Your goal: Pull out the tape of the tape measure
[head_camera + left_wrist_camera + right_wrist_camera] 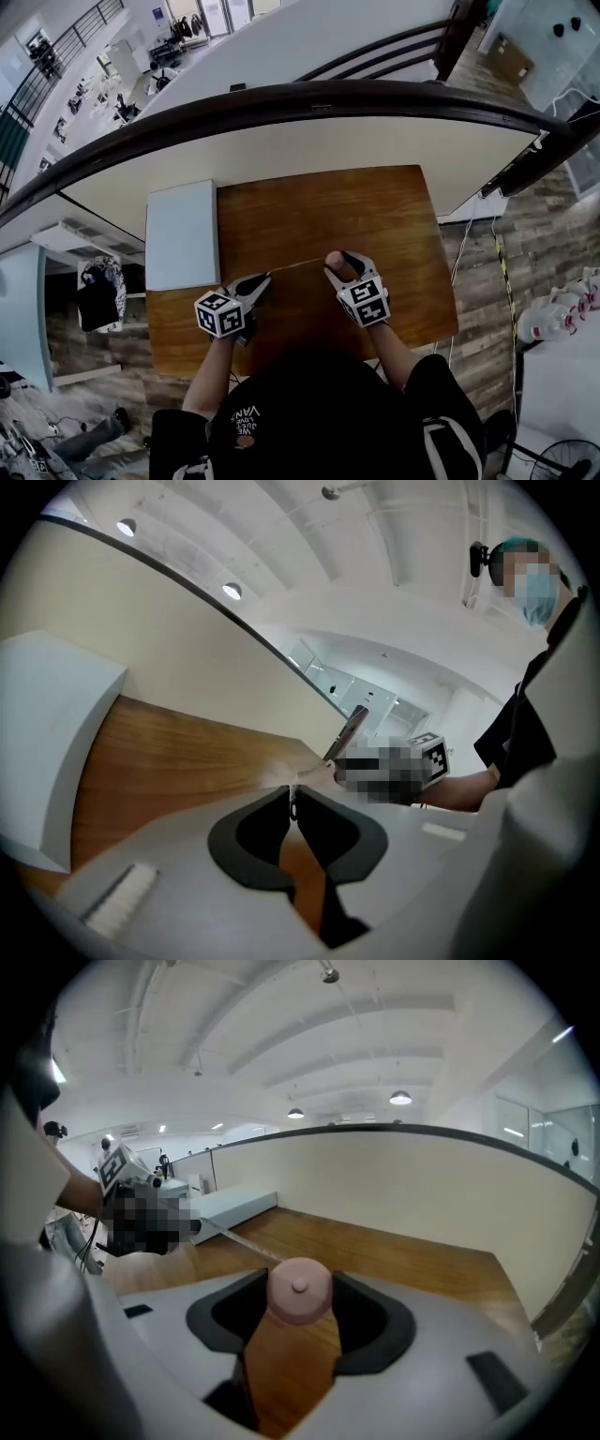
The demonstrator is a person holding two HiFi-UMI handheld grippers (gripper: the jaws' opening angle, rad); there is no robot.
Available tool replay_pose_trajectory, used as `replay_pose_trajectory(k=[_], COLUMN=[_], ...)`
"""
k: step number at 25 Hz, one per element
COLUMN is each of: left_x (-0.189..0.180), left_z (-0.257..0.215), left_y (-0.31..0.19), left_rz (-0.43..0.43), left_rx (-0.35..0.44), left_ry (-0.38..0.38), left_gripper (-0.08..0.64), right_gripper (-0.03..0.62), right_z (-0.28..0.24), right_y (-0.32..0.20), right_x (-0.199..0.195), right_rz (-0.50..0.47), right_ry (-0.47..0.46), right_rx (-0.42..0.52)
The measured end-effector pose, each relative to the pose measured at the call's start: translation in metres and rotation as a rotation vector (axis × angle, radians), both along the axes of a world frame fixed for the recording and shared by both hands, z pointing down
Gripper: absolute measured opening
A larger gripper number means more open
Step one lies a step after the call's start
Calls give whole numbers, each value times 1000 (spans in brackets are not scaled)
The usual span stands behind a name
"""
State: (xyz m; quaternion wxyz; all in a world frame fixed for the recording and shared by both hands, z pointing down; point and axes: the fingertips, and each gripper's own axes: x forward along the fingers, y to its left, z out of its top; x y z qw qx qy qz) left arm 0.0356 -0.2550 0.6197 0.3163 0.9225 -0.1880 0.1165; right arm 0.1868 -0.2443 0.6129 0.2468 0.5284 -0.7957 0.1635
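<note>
A small round pink tape measure (300, 1290) sits between the fingers of my right gripper (300, 1296), which is shut on it over the wooden table (375, 220). In the head view the tape measure (335, 261) shows at the right gripper's (343, 265) tips. A thin pale tape (298, 265) runs from it leftward to my left gripper (266, 279). My left gripper (293, 799) is shut on the tape's end tab (293, 793). The drawn tape (234, 1237) stretches between the two grippers, a little above the table.
A flat white box (182, 234) lies on the table's left part, just beyond the left gripper. A curved dark handrail (281, 103) and pale wall border the table's far side. The table's right edge (441, 253) drops to the wood-look floor.
</note>
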Motion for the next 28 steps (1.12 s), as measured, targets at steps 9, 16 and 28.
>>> replay_pose_trajectory(k=[9, 16, 28], left_x=[15, 26, 21], left_z=[58, 91, 107], left_y=[-53, -75, -76], left_rz=[-43, -32, -3], left_rx=[-81, -114, -120], left_ry=[-176, -345, -478], left_gripper=[17, 18, 92], right_gripper=[224, 224, 224], right_z=[53, 83, 97], right_y=[-25, -39, -37], right_x=[11, 21, 28], right_rz=[47, 65, 57], right_ry=[-30, -10, 71], right_rx=[-108, -163, -213])
